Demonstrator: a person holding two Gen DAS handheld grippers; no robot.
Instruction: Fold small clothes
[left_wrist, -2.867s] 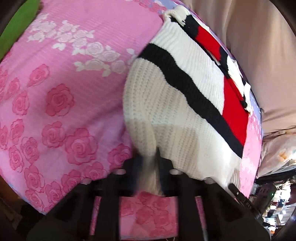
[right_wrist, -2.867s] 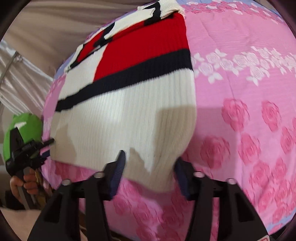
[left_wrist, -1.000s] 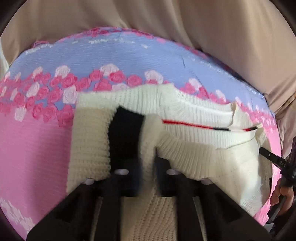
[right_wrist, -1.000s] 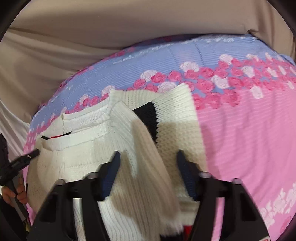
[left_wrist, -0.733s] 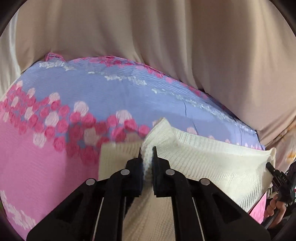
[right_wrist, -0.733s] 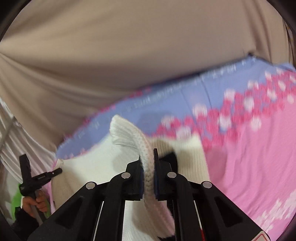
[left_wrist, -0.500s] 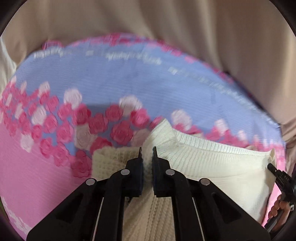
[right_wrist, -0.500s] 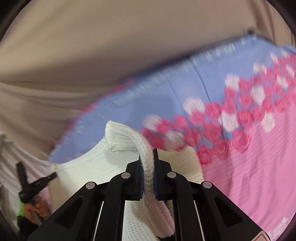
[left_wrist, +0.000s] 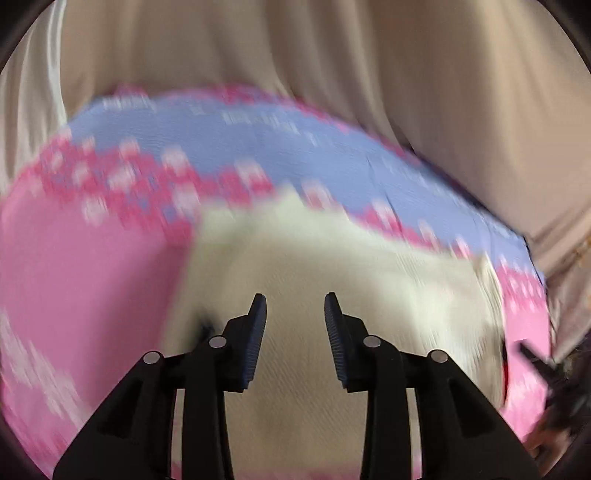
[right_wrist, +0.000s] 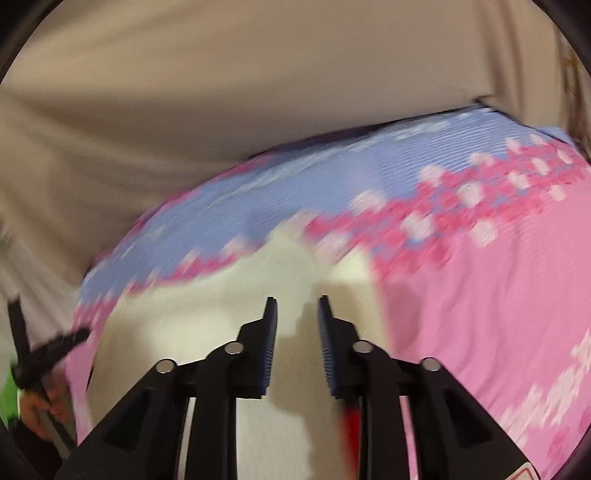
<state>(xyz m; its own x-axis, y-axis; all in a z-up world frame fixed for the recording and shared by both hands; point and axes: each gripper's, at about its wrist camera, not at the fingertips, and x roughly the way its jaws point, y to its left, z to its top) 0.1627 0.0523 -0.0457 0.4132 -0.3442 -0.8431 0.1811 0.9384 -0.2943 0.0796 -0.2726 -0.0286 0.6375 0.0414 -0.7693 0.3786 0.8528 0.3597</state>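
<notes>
1. A beige curtain (left_wrist: 332, 66) hangs behind the bed and fills the top of both wrist views.
2. The bedspread (right_wrist: 480, 302), pink with a rose band and a blue far strip, covers the whole work surface.
3. The cream knitted sweater (left_wrist: 332, 280) lies folded over on the bedspread near the rose band; a sliver of its red panel shows just under the right tool in the right wrist view. Both pictures are smeared by motion, so the edges of the fold are hard to read.
4. The left gripper (left_wrist: 293, 325) has just been opening; its jaws stand apart with nothing between them, the knit lying below.
5. The right gripper (right_wrist: 295, 321) has also just been parting, by a narrower gap, and it too holds no cloth.
6. Risk, as I judge it: the springy knit may creep back open now that it is released, or a pad may snag a loop while the tools are pulled away and drag the top layer askew.
</notes>
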